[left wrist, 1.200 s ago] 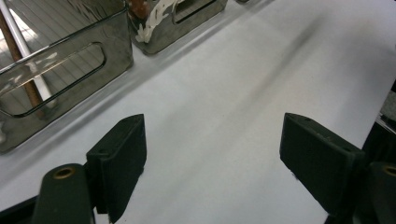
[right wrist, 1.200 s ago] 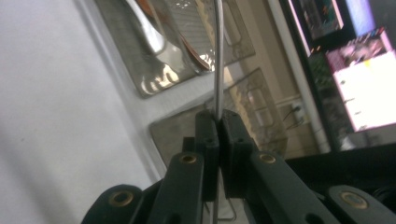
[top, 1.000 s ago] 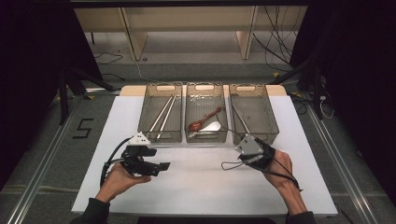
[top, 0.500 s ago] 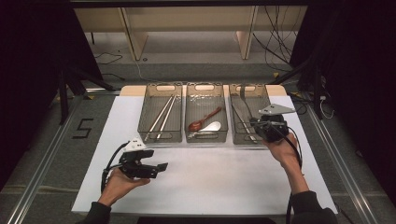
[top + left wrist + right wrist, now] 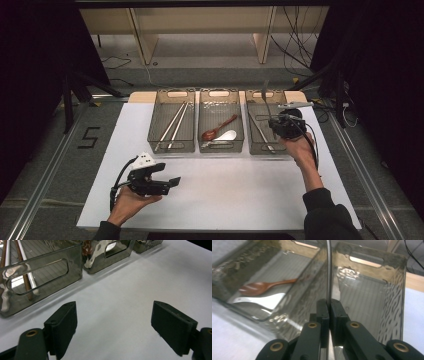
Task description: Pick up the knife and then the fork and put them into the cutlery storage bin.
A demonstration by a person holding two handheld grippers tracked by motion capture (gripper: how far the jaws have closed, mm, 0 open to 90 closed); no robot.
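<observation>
Metal utensil handle [image 5: 328,270] stands pinched in the right hand-held gripper [image 5: 328,305] above the right bin [image 5: 256,145]; a wooden spoon [image 5: 216,129] lies left. Left hand-held gripper [image 5: 113,323], spread, hovers over the near counter [image 5: 240,190].

Surface [image 5: 240,195]: white rectangular top, bare wood strip visible along far edge.

Directly on surface: three smoked transparent bins in one row near far edge, long sides parallel, cut-out handles at short ends.

Landmark: middle bin [image 5: 221,146].
- Left bin [image 5: 171,148]: just beside middle bin, on its left.
- Right bin [image 5: 257,145]: just beside middle bin, on its right.
- Near side of middle bin: bare white surface up to near edge.
</observation>
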